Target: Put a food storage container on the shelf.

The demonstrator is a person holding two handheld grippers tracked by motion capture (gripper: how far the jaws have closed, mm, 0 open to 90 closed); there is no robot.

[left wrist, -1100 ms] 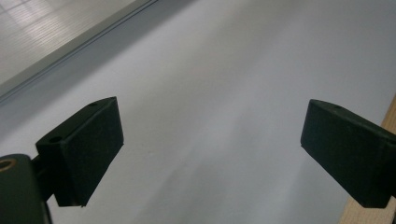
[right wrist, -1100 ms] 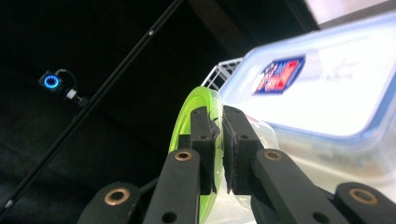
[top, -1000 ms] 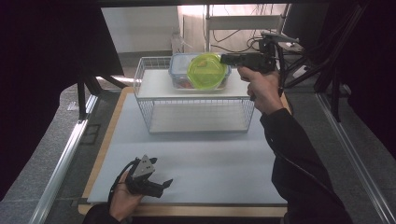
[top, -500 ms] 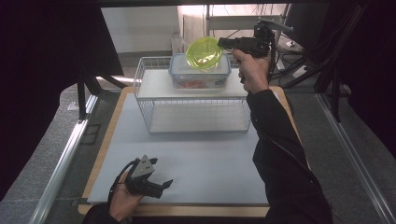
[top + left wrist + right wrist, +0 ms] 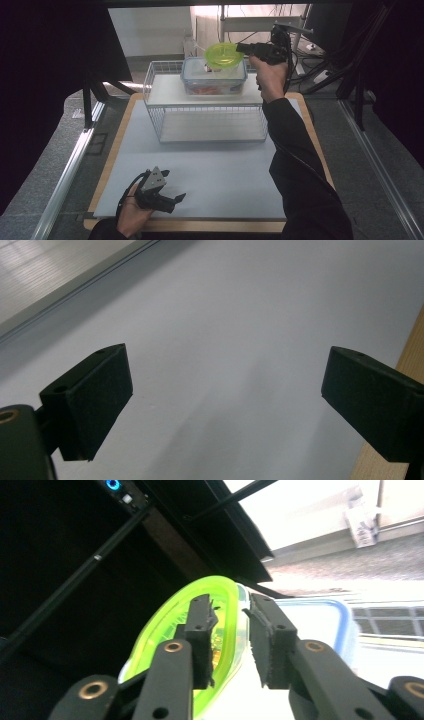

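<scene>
Grippers first, taken from left to right as we see them from above. Our left gripper (image 5: 172, 199) rests low over the pale grey surface (image 5: 220, 165) near its front edge, held in the left hand (image 5: 131, 212), its jaws spread wide with nothing between them; the left gripper view shows the two black pads (image 5: 90, 400) apart over bare grey sheet, with the wooden border (image 5: 411, 345) of the surface at the right.

Farther back, near the middle, we see a white wire rack (image 5: 205, 107) standing on the surface, and on its top shelf a clear rectangular plastic box with a blue rim (image 5: 214, 77).

At the right, our right gripper (image 5: 240, 48) is raised over the back right corner of that box, at the edge of a round translucent lime-green plastic lid (image 5: 223, 55), which hangs tilted above the box. In the right gripper view the lid's rim (image 5: 235, 630) stands between the two fingers (image 5: 200, 630), one finger lying against the lid's face and the other just beside the rim with a narrow gap; the jaws have just been opening, and we cannot tell whether they grip the lid.
</scene>
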